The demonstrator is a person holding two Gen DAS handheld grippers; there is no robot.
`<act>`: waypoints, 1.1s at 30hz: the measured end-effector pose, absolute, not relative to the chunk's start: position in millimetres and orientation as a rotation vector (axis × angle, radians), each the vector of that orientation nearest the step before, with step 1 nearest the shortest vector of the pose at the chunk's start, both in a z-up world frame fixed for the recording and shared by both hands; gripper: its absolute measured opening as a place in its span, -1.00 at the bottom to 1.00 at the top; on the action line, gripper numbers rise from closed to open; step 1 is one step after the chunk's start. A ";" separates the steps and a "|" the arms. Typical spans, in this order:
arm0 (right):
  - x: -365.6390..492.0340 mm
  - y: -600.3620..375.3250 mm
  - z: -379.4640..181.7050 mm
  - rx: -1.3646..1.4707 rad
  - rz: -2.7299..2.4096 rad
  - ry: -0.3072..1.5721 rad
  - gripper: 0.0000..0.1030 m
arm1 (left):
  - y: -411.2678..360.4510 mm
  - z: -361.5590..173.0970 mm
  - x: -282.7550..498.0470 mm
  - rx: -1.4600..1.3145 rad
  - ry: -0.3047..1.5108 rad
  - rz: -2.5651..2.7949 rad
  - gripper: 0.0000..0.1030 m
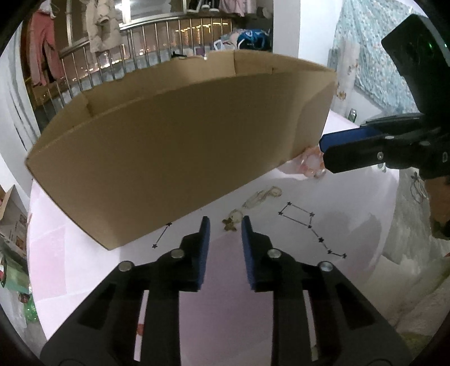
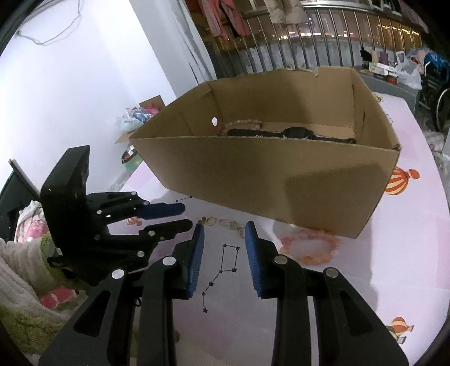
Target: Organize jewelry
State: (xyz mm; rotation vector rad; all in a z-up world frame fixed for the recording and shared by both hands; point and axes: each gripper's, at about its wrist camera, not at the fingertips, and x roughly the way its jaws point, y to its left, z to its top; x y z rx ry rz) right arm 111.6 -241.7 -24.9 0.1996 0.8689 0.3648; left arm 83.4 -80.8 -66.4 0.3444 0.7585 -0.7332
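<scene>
A brown cardboard box [image 2: 281, 174] stands on the pink table; it also fills the left wrist view [image 1: 174, 152]. Inside it lie a black watch [image 2: 295, 133] and a beaded bracelet [image 2: 242, 124]. On the table lie a small gold charm [image 1: 231, 221], a clear chain piece [image 1: 258, 198] and a pink bead bracelet [image 2: 309, 247]. My left gripper [image 1: 225, 225] is open and empty, with the charm just ahead between its fingertips. My right gripper [image 2: 223, 229] is open and empty, near the chain pieces [image 2: 230, 223].
Black constellation prints [image 2: 225, 261] mark the pink tablecloth [image 2: 365, 281], along with balloon prints [image 2: 399, 183]. A railing with hanging clothes [image 1: 98, 25] is behind. A blanket [image 2: 22, 281] lies at the table's left.
</scene>
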 end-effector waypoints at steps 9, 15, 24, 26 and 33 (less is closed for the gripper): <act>118.3 -240.8 -31.9 0.221 0.367 0.889 -0.42 | -94.3 -75.6 94.1 0.380 0.788 -0.740 -0.75; 117.5 -242.7 -32.4 0.234 0.366 0.891 -0.42 | -100.9 -76.0 97.6 0.393 0.787 -0.731 -0.88; 114.6 -245.7 -34.2 0.242 0.363 0.889 -0.42 | -86.4 -74.5 89.6 0.385 0.818 -0.690 -0.88; 115.5 -245.7 -34.0 0.244 0.365 0.890 -0.42 | -80.6 -74.1 85.5 0.373 0.832 -0.665 -0.88; 116.3 -243.6 -38.0 0.256 0.374 0.895 -0.42 | -70.5 -69.3 73.3 0.312 0.866 -0.634 -0.77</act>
